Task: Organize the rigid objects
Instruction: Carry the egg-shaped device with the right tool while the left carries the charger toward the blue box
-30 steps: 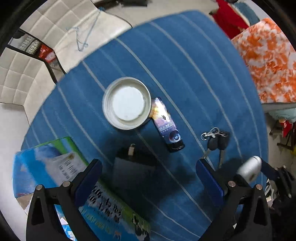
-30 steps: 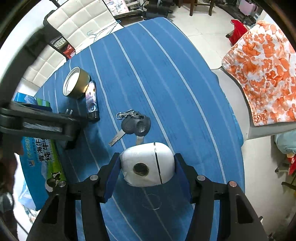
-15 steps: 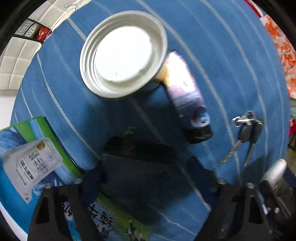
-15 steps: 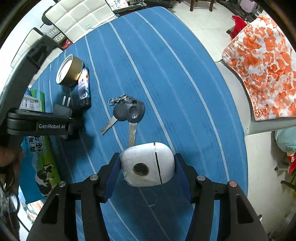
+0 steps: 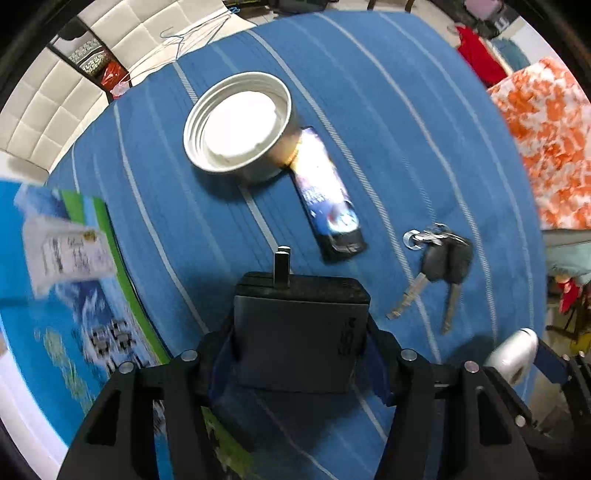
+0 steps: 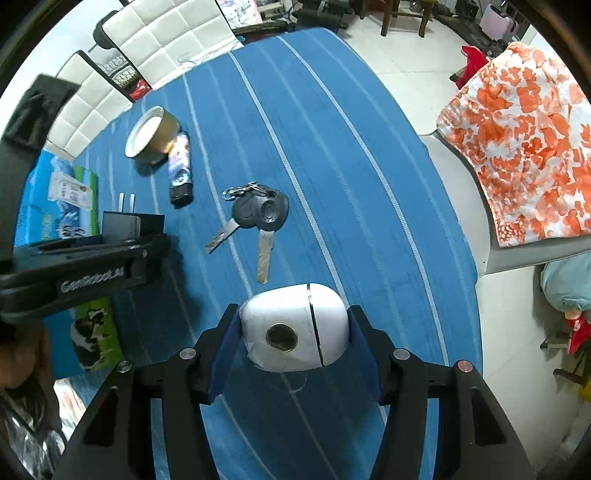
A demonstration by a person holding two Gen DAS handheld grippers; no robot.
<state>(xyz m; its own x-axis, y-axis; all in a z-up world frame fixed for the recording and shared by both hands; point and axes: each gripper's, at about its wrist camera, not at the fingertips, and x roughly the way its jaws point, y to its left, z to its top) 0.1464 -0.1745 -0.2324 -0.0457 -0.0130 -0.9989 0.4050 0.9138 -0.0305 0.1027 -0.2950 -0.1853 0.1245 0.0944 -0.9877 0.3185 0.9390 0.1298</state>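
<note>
My left gripper (image 5: 299, 354) is shut on a black plug charger (image 5: 301, 332) and holds it above the blue striped tablecloth (image 5: 388, 110); its prongs point away from me. It also shows in the right wrist view (image 6: 125, 225). My right gripper (image 6: 295, 347) is shut on a white rounded case (image 6: 295, 328) with a round metal button, held over the near part of the table. A metal tin (image 5: 240, 129) with a white inside, a small dark tube (image 5: 325, 195) and a bunch of keys (image 5: 439, 258) lie on the cloth ahead.
A blue and green milk carton box (image 5: 66, 295) lies at the left edge of the table. White padded chairs (image 6: 166, 33) stand behind the table. An orange flowered cloth (image 6: 524, 147) covers a seat to the right.
My left gripper came down around the black charger, shut on it and lifted it off the cloth. My right gripper keeps the white case and has drifted slightly.
</note>
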